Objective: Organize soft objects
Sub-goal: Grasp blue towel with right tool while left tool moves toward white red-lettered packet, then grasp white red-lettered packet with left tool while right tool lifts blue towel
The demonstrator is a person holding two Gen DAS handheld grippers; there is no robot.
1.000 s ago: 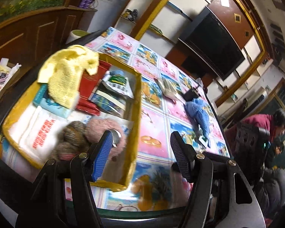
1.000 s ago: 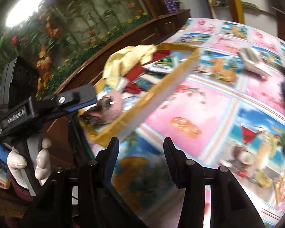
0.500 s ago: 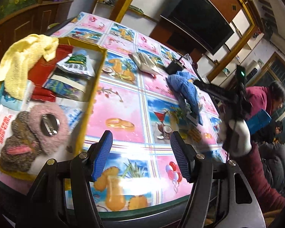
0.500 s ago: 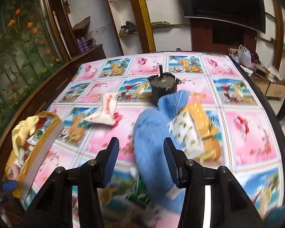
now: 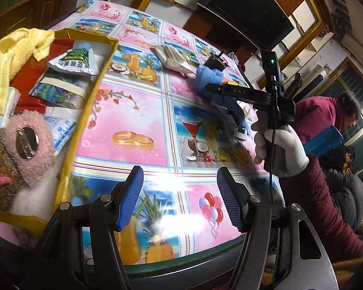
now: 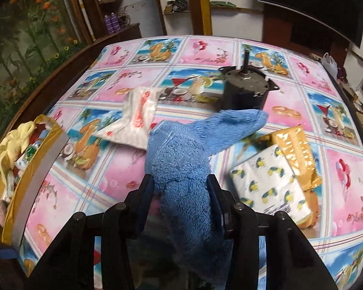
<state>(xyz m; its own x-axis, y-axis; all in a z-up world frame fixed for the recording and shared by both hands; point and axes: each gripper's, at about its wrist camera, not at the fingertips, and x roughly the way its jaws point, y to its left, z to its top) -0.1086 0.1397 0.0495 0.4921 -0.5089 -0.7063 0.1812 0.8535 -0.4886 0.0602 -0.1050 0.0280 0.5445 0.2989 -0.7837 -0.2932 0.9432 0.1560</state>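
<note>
Blue terry towel (image 6: 181,169) sits between the fingers of my right claw (image 6: 181,191).

Its jaws have just been closing and now flank the towel's bunched middle; I cannot tell whether the pads press it yet. The towel lies mid-surface (image 6: 123,181), one corner draped against a dark motor (image 6: 244,89), a lemon-print pack (image 6: 268,183) just beside it. My left claw (image 5: 179,198) hangs apart and empty over the near edge, beside the yellow box (image 5: 89,106) at the left edge holding a yellow cloth (image 5: 9,58) and fuzzy pink pad (image 5: 31,147).
</note>
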